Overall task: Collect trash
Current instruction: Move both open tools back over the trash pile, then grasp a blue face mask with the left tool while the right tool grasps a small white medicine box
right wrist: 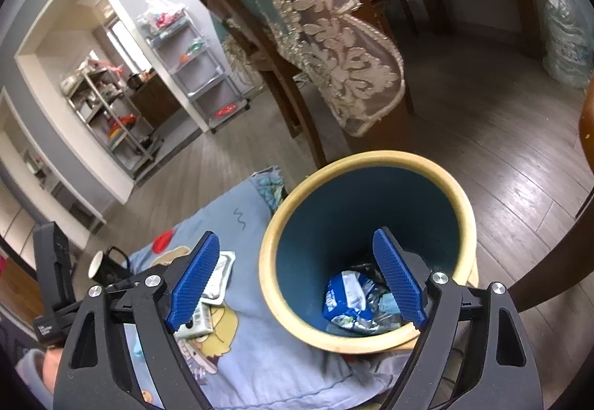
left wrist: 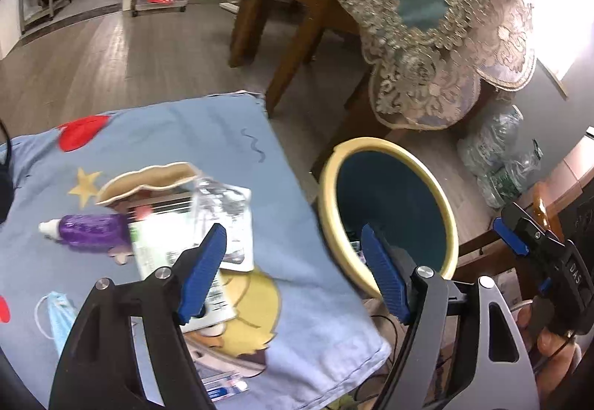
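Note:
A round bin (right wrist: 371, 158) with a cream rim and a blue inside stands on the floor beside a light blue cartoon cloth (left wrist: 297, 321). A blue and white packet (right wrist: 345, 298) and other crumpled wrappers lie at its bottom. On the cloth lie a purple tube (left wrist: 89, 233), white packets (left wrist: 167, 243), a clear plastic wrapper (left wrist: 219, 202), a beige card piece (left wrist: 148, 183) and a blue face mask (left wrist: 59, 313). My left gripper (left wrist: 293, 229) is open over the cloth's edge by the bin (left wrist: 326, 194), holding nothing. Over the bin's near-left rim my right gripper (right wrist: 295, 233) stands open and empty.
A wooden chair (left wrist: 293, 20) and a table under a lace-edged cloth (left wrist: 427, 50) stand behind the bin. A bag of plastic bottles (left wrist: 497, 157) lies on the wood floor to the right. Metal shelves (right wrist: 115, 113) line the far wall.

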Tool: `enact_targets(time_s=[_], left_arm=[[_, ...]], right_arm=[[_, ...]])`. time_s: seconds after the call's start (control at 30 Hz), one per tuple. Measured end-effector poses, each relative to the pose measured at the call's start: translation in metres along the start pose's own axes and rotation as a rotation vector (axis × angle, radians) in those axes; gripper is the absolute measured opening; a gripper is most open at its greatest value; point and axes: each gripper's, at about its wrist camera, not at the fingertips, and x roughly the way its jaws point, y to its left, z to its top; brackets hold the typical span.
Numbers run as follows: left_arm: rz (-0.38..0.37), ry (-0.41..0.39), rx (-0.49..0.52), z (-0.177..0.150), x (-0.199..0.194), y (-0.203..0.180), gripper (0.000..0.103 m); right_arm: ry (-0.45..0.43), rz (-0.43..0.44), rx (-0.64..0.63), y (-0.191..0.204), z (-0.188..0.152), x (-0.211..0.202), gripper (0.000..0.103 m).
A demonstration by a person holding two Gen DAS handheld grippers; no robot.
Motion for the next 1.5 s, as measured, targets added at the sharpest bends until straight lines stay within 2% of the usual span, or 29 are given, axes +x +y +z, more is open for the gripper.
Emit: enact_targets(time_s=[0.23, 0.4, 0.57, 0.7, 0.83, 0.97, 1.1, 1.3, 1.5], left_arm=[[0.050, 0.008, -0.019, -0.013, -0.019, 0.032, 0.074], [0.079, 0.014, -0.070, -0.026, -0.035, 0.060, 0.074], [0.095, 0.055, -0.095, -0.048, -0.041, 0.075, 0.074], [0.090, 0.102, -0.050, -0.068, -0.039, 0.071, 0.074], [0.074, 0.181, 0.063, -0.093, -0.027, 0.055, 0.074], [0.097, 0.224, 0.131, -0.107, -0.018, 0.050, 0.073], [0.142, 0.182, 0.068, -0.103, -0.028, 0.071, 0.073], [0.265, 0.114, -0.130, -0.096, -0.049, 0.127, 0.073], [0.322, 0.141, -0.204, -0.097, -0.042, 0.157, 0.073]], right_arm=[[0.027, 0.012, -0.034, 0.014, -0.005, 0.007, 0.086], [0.053, 0.025, -0.074, 0.026, -0.010, 0.014, 0.086], [0.087, 0.035, -0.121, 0.041, -0.017, 0.023, 0.086], [0.109, 0.040, -0.167, 0.052, -0.023, 0.027, 0.086], [0.128, 0.045, -0.181, 0.056, -0.028, 0.031, 0.086], [0.142, 0.047, -0.188, 0.059, -0.031, 0.034, 0.086], [0.186, 0.052, -0.235, 0.070, -0.042, 0.041, 0.086], [0.273, 0.069, -0.326, 0.092, -0.067, 0.057, 0.086], [0.332, 0.082, -0.421, 0.113, -0.089, 0.066, 0.086]])
